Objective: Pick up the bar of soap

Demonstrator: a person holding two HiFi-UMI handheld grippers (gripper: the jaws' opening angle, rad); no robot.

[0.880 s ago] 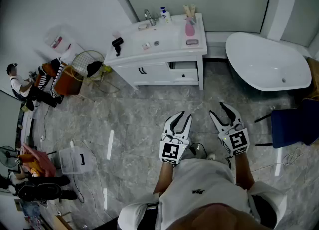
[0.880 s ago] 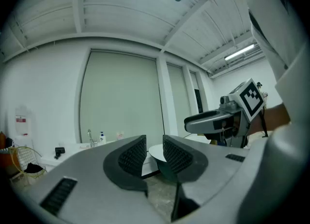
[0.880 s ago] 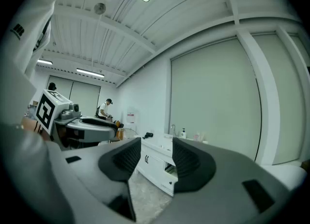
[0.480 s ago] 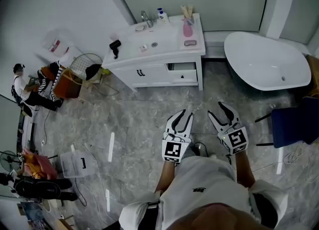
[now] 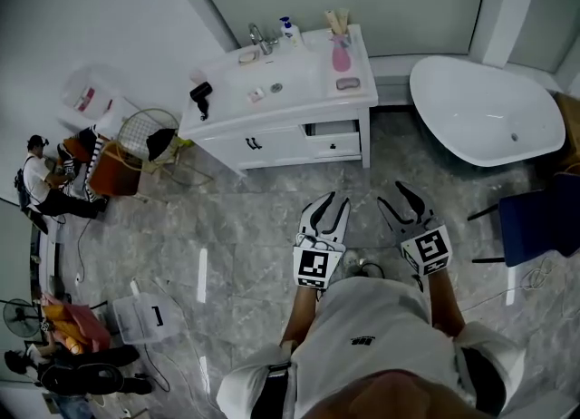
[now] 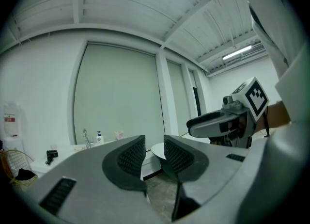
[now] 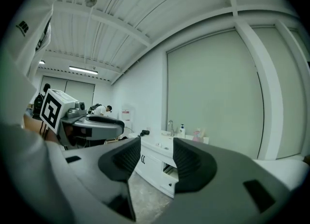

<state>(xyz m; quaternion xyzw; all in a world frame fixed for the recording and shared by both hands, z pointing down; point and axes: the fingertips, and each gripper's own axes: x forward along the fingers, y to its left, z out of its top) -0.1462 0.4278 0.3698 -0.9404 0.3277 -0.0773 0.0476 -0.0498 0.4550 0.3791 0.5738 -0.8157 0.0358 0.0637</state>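
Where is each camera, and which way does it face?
Head view: on the person's head, facing down at the white vanity cabinet; shows left hand-held gripper, right hand-held gripper, white shirt.
Left gripper view: on the left one, along its open jaws; cabinet at left, right one at right.
Right gripper view: on the right one, toward the cabinet; left one at left.
Shared: the cabinet.

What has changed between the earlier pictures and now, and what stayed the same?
Only the head view shifts slightly: the vanity and the person at the left slide a little in frame. Nothing was grasped or released. The left gripper and right gripper stay open, empty, far from the vanity.
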